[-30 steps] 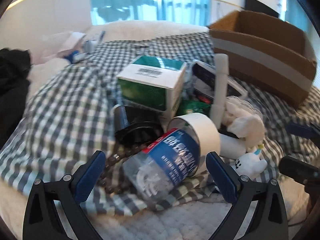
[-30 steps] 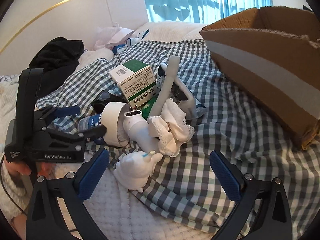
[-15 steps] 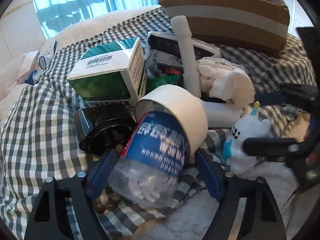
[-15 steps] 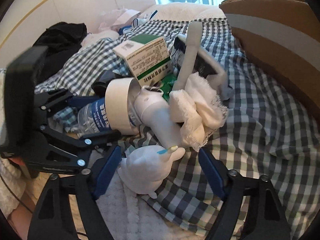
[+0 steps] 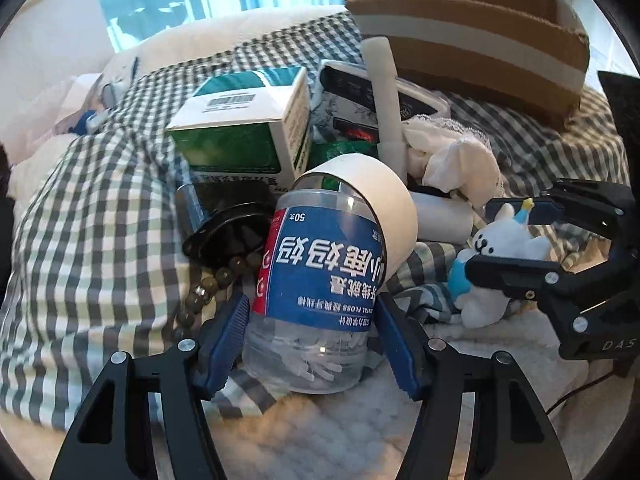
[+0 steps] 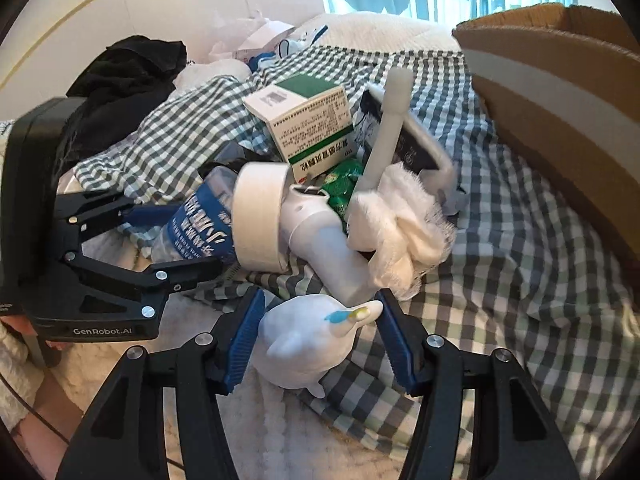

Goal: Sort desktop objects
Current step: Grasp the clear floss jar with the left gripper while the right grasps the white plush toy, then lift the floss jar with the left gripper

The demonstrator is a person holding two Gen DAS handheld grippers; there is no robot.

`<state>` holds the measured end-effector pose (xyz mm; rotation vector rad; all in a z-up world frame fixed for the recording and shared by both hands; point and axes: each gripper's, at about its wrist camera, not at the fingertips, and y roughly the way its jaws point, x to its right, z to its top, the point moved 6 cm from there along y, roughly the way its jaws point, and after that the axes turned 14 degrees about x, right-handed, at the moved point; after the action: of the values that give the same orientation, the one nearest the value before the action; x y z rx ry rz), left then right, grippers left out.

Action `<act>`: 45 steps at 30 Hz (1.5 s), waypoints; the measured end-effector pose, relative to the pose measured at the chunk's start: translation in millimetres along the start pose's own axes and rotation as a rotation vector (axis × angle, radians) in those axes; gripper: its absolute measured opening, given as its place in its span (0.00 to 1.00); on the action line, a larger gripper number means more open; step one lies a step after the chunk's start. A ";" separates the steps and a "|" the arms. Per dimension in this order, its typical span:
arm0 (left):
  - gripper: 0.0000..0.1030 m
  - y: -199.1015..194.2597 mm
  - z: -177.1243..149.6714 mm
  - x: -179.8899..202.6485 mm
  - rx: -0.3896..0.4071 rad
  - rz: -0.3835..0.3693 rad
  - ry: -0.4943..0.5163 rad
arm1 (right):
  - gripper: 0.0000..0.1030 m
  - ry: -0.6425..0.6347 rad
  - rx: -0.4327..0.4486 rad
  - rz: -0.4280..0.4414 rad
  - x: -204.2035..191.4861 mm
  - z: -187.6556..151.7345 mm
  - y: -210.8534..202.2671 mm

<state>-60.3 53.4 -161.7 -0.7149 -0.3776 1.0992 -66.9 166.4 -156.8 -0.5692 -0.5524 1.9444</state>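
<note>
A clear floss jar (image 5: 316, 280) with a blue label lies tilted on the checked cloth, its top inside a white tape roll (image 5: 380, 196). My left gripper (image 5: 312, 308) straddles the jar's lower half. Its jaws are closing, and both blue pads touch the jar's sides. A white plush toy (image 6: 312, 344) with a blue and yellow horn sits between the pads of my right gripper (image 6: 322, 304). Those jaws are closing too, with the pads against the toy's body and ear. The right gripper (image 5: 508, 240) also shows at the right of the left wrist view, around the toy (image 5: 500, 264).
Behind lie a green-and-white carton (image 5: 240, 132), a white stick (image 5: 386, 96), a white cloth (image 6: 400, 232), a white bottle (image 6: 324, 248), a black part (image 5: 228, 228) and a bead string (image 5: 212, 284). An open cardboard box (image 6: 560, 120) stands at the right. Black clothing (image 6: 124, 80) lies far left.
Both pairs of jaws have narrowed from wide open. The left pads came in onto the floss jar, the right pads onto the plush toy. Both cameras moved closer to the pile.
</note>
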 end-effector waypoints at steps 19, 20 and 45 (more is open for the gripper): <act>0.61 -79.6 15.6 -20.2 0.167 0.145 -0.287 | 0.55 -0.045 0.139 -0.035 -5.4 38.0 -50.2; 0.61 -83.4 17.1 -19.7 0.179 0.151 -0.292 | 0.55 -0.046 0.144 -0.034 -5.7 39.4 -51.9; 0.89 -78.0 -10.2 44.8 0.017 0.137 -0.294 | 0.55 -0.004 0.257 -0.014 10.2 72.6 -94.9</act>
<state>17.3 69.7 -118.2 -0.5700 -0.5749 1.3416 -49.1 204.0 -44.3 -0.3966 -0.3016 1.9648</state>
